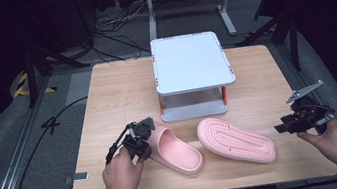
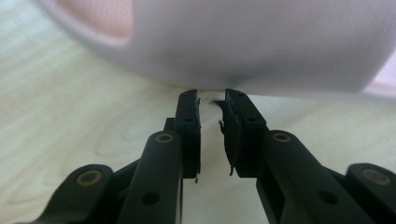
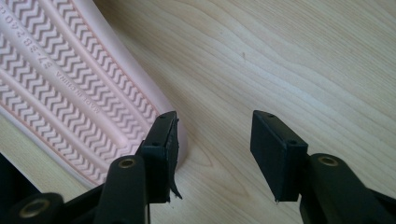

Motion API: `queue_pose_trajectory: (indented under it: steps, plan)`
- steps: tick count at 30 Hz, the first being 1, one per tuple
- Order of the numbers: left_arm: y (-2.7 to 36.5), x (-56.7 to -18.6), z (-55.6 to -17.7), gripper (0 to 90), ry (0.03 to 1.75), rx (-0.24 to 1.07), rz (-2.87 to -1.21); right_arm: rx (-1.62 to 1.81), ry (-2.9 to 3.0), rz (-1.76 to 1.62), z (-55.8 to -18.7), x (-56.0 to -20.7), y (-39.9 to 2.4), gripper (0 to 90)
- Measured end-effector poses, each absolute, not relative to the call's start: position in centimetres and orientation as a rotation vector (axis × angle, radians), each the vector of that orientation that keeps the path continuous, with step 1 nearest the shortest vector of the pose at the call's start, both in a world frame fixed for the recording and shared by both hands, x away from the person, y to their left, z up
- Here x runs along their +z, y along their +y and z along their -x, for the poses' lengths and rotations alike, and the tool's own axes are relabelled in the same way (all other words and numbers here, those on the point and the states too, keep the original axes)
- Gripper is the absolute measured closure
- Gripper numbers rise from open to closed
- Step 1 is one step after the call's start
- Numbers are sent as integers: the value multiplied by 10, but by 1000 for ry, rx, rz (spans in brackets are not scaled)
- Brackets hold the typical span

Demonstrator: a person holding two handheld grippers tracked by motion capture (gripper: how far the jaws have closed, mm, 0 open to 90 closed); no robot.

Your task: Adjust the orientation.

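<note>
- Two pink slides on the wooden table [image 1: 105, 91]. The upright slipper [image 1: 177, 150] sits on the left, strap end toward the left gripper [image 1: 143, 137].
- That gripper's tips are right up against the slipper's strap; in the left gripper view the jaws stand a narrow gap apart with nothing clamped between them, just bare tabletop.
- The second slipper [image 1: 235, 140] lies sole up just right of the first, zigzag tread showing, near it but not touching.
- The right gripper [image 1: 281, 128] hovers off that slipper's right end, jaws spread fairly wide and empty. In its own view one jaw overlaps the sole's edge [image 3: 70, 88].
- A white two-tier shelf [image 1: 190, 61] stands behind both slippers.
</note>
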State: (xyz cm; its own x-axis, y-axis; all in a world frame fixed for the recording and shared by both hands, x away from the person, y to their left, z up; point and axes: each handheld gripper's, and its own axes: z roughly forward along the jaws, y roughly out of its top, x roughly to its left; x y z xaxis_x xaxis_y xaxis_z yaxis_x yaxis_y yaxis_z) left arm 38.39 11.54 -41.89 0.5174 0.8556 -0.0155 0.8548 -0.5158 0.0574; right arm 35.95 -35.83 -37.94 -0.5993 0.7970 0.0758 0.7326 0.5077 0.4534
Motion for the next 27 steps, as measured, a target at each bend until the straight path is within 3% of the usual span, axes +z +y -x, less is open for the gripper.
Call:
queue_pose_trajectory:
  steps: [4, 8, 17, 20, 24, 27]
  plan:
    - [113, -419, -397, 759, 1519, 62, -2668, 677, 2583, -1344, -353, -380, -365, 519]
    - [114, -419, -408, 749, 1533, -12, -2683, 675, 2562, -1359, -347, -381, -373, 518]
    - [129, -401, -394, 698, 1520, -33, -2597, 681, 2540, -1375, -339, -378, -380, 516]
    - [125, -383, -376, 610, 1452, -25, -2530, 685, 2540, -1375, -343, -377, -379, 513]
    - [113, -371, -363, 384, 1371, 19, -2444, 688, 2559, -1336, -350, -377, -368, 495]
    - [105, -378, -366, 334, 1394, 81, -2449, 678, 2582, -1295, -353, -379, -361, 489]
